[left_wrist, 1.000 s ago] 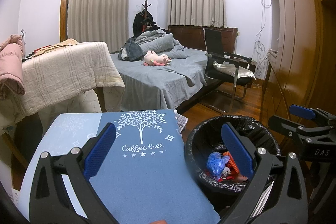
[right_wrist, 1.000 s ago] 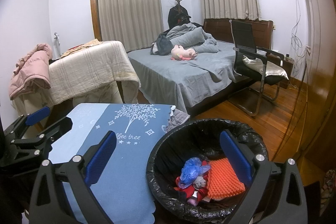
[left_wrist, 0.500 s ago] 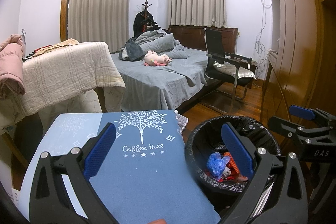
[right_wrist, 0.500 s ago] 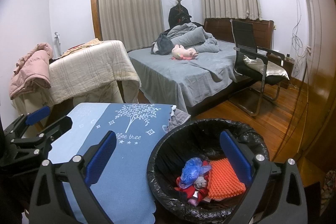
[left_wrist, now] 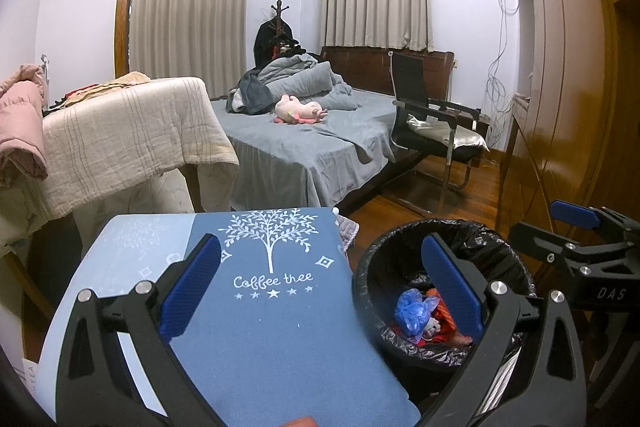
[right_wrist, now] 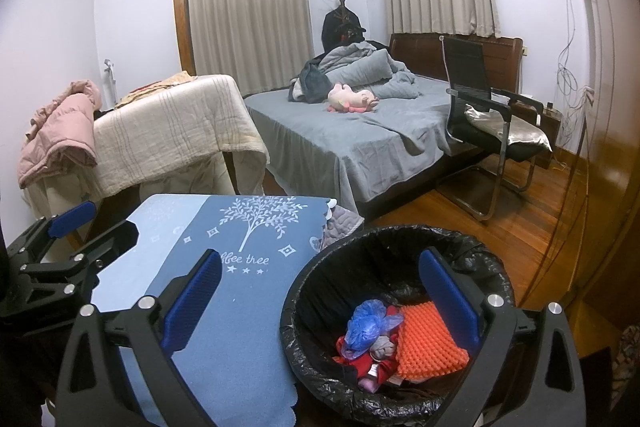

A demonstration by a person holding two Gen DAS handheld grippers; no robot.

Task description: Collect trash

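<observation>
- The left gripper (left_wrist: 320,283) hangs above the blue tablecloth (left_wrist: 260,327) with its jaws spread wide and nothing between them; I judge it idle because the cloth beneath shows no litter to pick up.
- The right gripper (right_wrist: 320,295) is likewise released and empty, poised over the near rim of the black-lined trash bin (right_wrist: 472,247), a sensible spot for dropping rubbish straight in.
- The trash lies at the bottom of the bin: a crumpled blue plastic bag (right_wrist: 366,323), an orange bumpy pad (right_wrist: 428,343) beside it, and red scraps (right_wrist: 356,361) underneath. A small greyish lump sits among them, too blurred to identify.
- The bin stands on the floor just beside the table's edge, presumably so that items travel the shortest way from cloth to liner.
- With the trash inside and both tools empty, the collecting looks finished or nearly so.
- The grey bed (left_wrist: 304,147) and black chair (left_wrist: 432,119) stand well apart, beyond the table.
</observation>
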